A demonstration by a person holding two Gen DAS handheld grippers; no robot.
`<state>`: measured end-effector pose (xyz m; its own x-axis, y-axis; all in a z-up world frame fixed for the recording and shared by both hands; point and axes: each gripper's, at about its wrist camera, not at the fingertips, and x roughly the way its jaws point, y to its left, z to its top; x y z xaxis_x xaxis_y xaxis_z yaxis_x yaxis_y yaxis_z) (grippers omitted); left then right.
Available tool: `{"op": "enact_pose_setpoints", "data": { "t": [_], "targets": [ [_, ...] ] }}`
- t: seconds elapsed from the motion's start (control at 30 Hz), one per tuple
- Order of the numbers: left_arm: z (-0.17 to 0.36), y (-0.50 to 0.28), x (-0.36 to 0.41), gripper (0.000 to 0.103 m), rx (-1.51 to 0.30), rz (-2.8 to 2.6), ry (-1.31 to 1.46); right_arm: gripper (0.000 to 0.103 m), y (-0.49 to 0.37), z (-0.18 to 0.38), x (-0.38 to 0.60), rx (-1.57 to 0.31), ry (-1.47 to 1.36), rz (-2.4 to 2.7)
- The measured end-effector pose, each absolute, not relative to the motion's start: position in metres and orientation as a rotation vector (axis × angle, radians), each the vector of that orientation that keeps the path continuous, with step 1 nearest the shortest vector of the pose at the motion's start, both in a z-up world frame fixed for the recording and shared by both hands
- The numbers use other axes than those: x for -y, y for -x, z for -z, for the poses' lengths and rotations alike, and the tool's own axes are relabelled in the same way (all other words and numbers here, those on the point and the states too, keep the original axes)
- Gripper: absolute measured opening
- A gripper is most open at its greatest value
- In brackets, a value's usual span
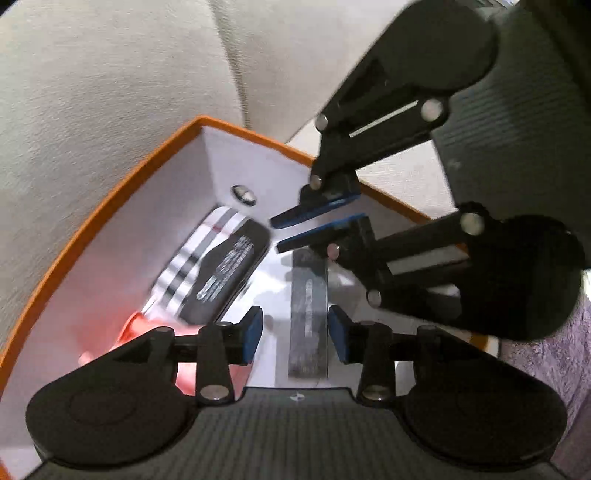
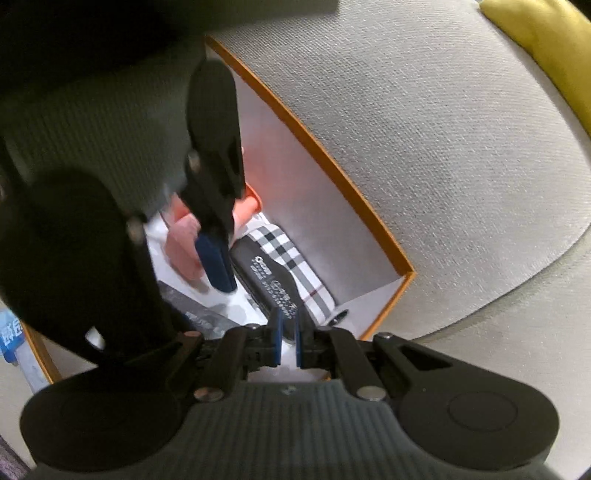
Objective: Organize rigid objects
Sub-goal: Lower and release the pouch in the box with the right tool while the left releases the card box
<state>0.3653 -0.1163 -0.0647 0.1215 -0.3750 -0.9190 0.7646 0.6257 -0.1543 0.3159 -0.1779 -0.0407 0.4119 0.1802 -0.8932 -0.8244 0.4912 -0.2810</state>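
Observation:
An orange-rimmed white box [image 1: 110, 192] sits on a beige sofa. Inside lie a black-and-white plaid case [image 1: 192, 258] with a black printed device [image 1: 229, 273] on it, a pink object [image 1: 136, 328], and a flat dark grey bar [image 1: 308, 314]. My left gripper [image 1: 295, 336] is open and empty, its fingers either side of the bar's near end. My right gripper [image 2: 289, 341] hangs over the box, its jaws a narrow gap apart and empty; in the left wrist view [image 1: 314, 229] it is above the bar's far end. The box [image 2: 332, 166], plaid case [image 2: 295, 258] and device [image 2: 266, 280] show in the right view.
Beige sofa cushions [image 2: 443, 147] surround the box. A yellow-green cushion [image 2: 546, 33] lies at the far right. A purple fabric [image 1: 554, 350] lies beside the box. A small metal grommet [image 1: 243, 194] sits in the box wall. A blue-printed packet [image 2: 11, 336] lies outside the box.

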Motion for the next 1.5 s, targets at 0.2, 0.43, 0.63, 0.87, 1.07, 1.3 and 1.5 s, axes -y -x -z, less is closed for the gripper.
{"op": "enact_pose_setpoints", "data": {
  "t": [0.2, 0.43, 0.63, 0.87, 1.07, 1.3, 1.5],
  "targets": [
    [0.068, -0.349, 0.105, 0.045, -1.257, 0.854, -0.389, 0.005, -0.314, 0.045, 0.17, -0.949, 0.85, -0.735],
    [0.082, -0.353, 0.098, 0.024, -1.265, 0.792, -0.319, 0.005, -0.309, 0.058, 0.166, -0.969, 0.884, -0.73],
    [0.085, -0.375, 0.081, 0.014, -1.287, 0.722, -0.153, 0.004, -0.324, 0.063, 0.166, -0.981, 0.861, -0.699],
    [0.092, -0.389, 0.071, 0.01, -1.32, 0.655, -0.001, 0.004, -0.334, 0.071, 0.16, -0.974, 0.88, -0.654],
    [0.073, -0.382, 0.059, 0.011, -1.243, 0.621, -0.008, 0.005, -0.341, 0.084, 0.153, -0.989, 0.91, -0.653],
    [0.055, -0.388, 0.045, 0.011, -1.194, 0.597, 0.0, 0.005, -0.346, 0.083, 0.152, -0.999, 0.859, -0.649],
    [0.043, -0.385, 0.033, 0.011, -1.161, 0.578, 0.043, 0.019, -0.374, 0.078, 0.156, -1.115, 0.564, -0.605]
  ]
}}
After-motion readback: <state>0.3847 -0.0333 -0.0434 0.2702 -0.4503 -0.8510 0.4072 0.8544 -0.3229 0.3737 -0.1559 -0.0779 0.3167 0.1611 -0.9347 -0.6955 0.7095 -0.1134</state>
